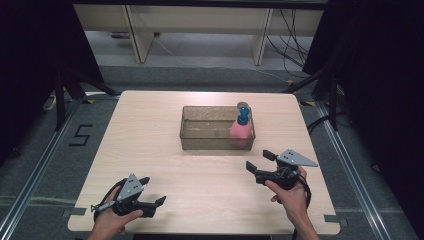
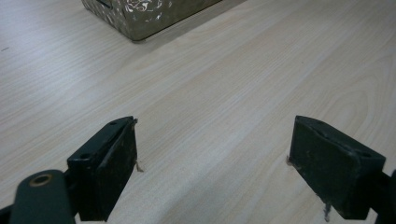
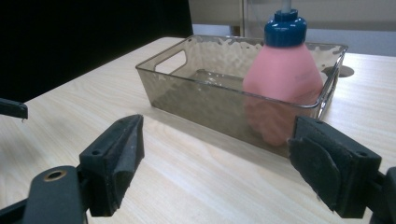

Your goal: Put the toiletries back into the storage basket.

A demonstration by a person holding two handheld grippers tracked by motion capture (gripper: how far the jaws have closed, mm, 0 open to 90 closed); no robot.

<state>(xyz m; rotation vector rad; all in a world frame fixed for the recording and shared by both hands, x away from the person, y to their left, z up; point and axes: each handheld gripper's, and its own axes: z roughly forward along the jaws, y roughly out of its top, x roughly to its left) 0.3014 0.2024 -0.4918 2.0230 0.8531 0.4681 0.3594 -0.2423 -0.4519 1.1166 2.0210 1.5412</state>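
Sitting upright in the right end of the tray (image 1: 200,137): pink bottle (image 1: 241,131), seemingly placed already. Hovering wide open and empty near the table's front edge: left gripper (image 1: 153,191) and right gripper (image 1: 260,160). Looking nearly finished.

The bottle (image 1: 242,129) is standing in the right end of the tray (image 1: 200,135), which is sitting above the middle of the frame on the tabletop (image 1: 150,150).
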